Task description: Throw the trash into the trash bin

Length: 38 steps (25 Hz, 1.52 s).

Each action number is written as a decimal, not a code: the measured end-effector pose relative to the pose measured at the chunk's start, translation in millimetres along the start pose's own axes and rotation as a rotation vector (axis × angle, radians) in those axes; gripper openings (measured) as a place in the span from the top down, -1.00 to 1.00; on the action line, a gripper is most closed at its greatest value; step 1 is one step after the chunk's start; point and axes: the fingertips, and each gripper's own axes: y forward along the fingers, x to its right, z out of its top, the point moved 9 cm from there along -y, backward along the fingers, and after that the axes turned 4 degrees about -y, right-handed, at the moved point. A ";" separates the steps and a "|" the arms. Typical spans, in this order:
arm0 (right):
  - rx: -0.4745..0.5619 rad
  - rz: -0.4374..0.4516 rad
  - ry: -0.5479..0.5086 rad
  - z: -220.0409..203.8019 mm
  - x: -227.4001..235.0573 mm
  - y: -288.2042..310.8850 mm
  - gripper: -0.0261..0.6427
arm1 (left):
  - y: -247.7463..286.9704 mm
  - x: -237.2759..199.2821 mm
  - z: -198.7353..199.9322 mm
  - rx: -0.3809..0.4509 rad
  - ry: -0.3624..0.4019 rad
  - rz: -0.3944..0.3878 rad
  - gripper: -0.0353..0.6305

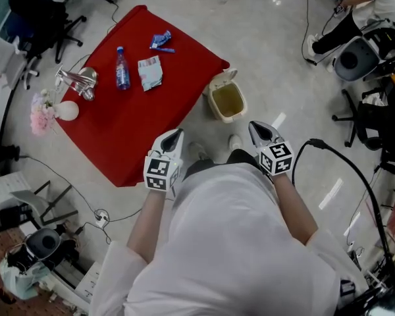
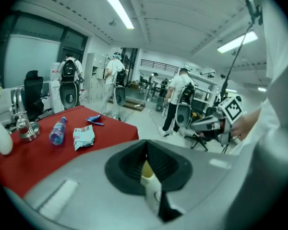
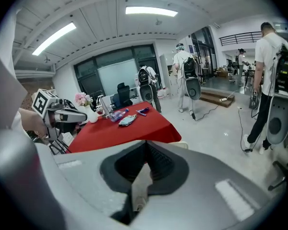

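Note:
On the red table lie a clear plastic bottle, a crumpled pale wrapper and a small blue wrapper. A beige trash bin with its lid up stands on the floor by the table's corner. My left gripper hovers over the table's near edge, jaws together and empty. Nothing is held in my right gripper either; it is shut, over the floor just short of the bin. The left gripper view shows the bottle and the pale wrapper well ahead of the jaws.
A white vase with pink flowers and a metal piece sit at the table's left end. A black cable loops over the floor at right. Office chairs, gear and people stand around the room's edges.

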 end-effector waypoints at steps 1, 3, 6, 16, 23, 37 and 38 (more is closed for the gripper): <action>-0.002 0.002 -0.005 1.8 -1.4 3.0 0.92 | -0.8 -3.7 0.5 0.002 -0.001 0.005 0.88; -0.003 0.011 -0.013 6.5 -3.3 7.6 0.92 | -2.3 -8.9 1.6 0.006 -0.004 0.022 0.88; -0.001 0.041 -0.034 15.0 -5.5 12.0 0.92 | -6.0 -10.3 3.5 0.014 -0.020 0.060 0.88; -0.016 0.204 -0.148 50.5 17.5 50.2 0.92 | 6.3 2.0 11.8 0.050 -0.112 0.192 0.88; -0.032 0.314 -0.199 64.6 46.7 74.6 0.92 | 30.3 13.6 20.4 0.064 -0.136 0.281 0.88; -0.055 0.395 -0.201 71.8 83.5 99.7 0.92 | 53.4 -25.3 36.6 0.019 -0.163 0.433 0.87; -0.055 0.388 -0.193 71.8 83.9 102.0 0.92 | 55.1 -32.5 38.0 0.017 -0.163 0.432 0.87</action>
